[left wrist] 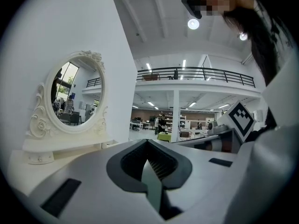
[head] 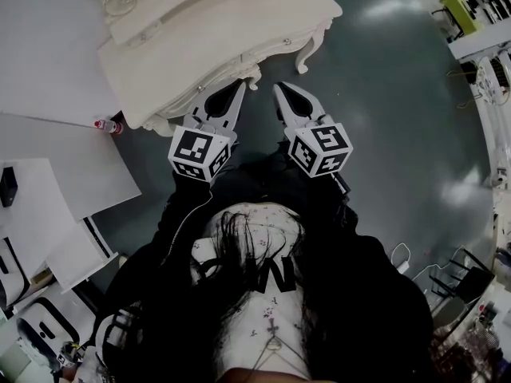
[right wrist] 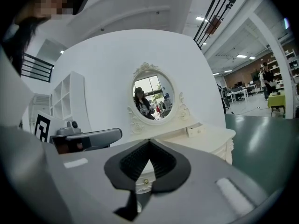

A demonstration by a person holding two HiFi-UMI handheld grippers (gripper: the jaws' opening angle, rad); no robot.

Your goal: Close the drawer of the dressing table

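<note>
The white dressing table [head: 263,22] stands just ahead of me, with its oval mirror [right wrist: 152,97] at the back, also in the left gripper view [left wrist: 74,94]. My left gripper [head: 239,87] and right gripper [head: 279,88] point side by side at the table's front edge. Both are shut with nothing between their jaws. In the left gripper view the left gripper [left wrist: 148,143] has its pads together. Below the right gripper [right wrist: 149,143], a drawer front with a small round knob [right wrist: 145,182] shows close behind the pads. I cannot tell how far the drawer stands out.
White partition panels [head: 48,46] and a red-capped bottle [head: 106,125] are at the left. White shelving [right wrist: 65,97] stands beside the table. A small box [right wrist: 194,130] sits on the tabletop. Green floor [head: 383,94] spreads to the right, with a chair [head: 463,282] further back.
</note>
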